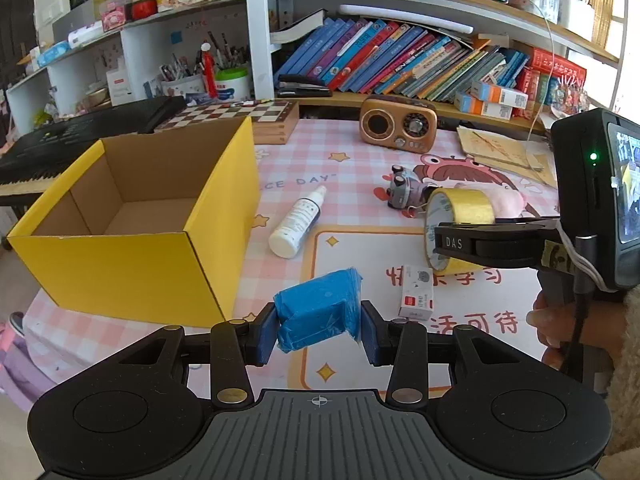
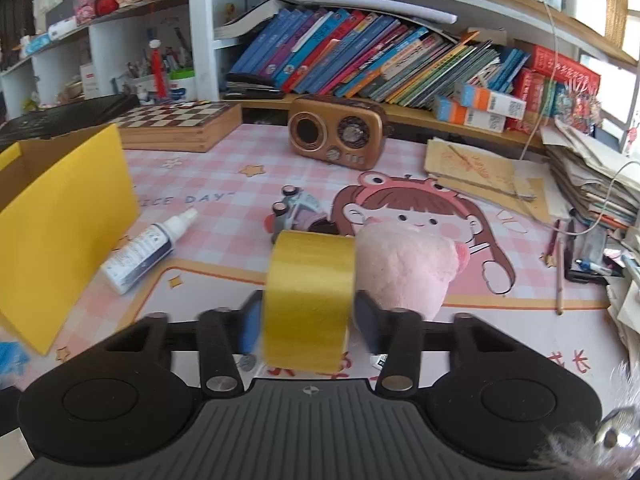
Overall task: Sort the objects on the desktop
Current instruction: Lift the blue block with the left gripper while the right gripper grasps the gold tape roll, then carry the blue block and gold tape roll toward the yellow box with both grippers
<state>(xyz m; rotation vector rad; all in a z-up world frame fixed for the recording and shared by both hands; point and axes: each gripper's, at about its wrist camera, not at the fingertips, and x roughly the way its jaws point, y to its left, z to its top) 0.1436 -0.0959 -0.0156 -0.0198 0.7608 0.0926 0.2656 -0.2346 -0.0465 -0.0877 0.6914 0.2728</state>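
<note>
Between my left gripper [image 1: 319, 330] pads sits a blue wrapped block [image 1: 318, 314], clamped tight and held above the mat. My right gripper [image 2: 307, 320] is narrowed onto a yellow tape roll [image 2: 308, 300], pads against both flat sides. Step, I judge: carrying 2 picks to the yellow box [image 1: 132, 216], open and empty at left. Next move needs a swing left over its rim, then release. Left to sort: small white box [image 1: 417, 296], spray bottle [image 1: 298, 222], pink plush [image 2: 404, 270], toy car [image 2: 294, 210]. Radio [image 2: 338, 132] far back; nothing blocks.
</note>
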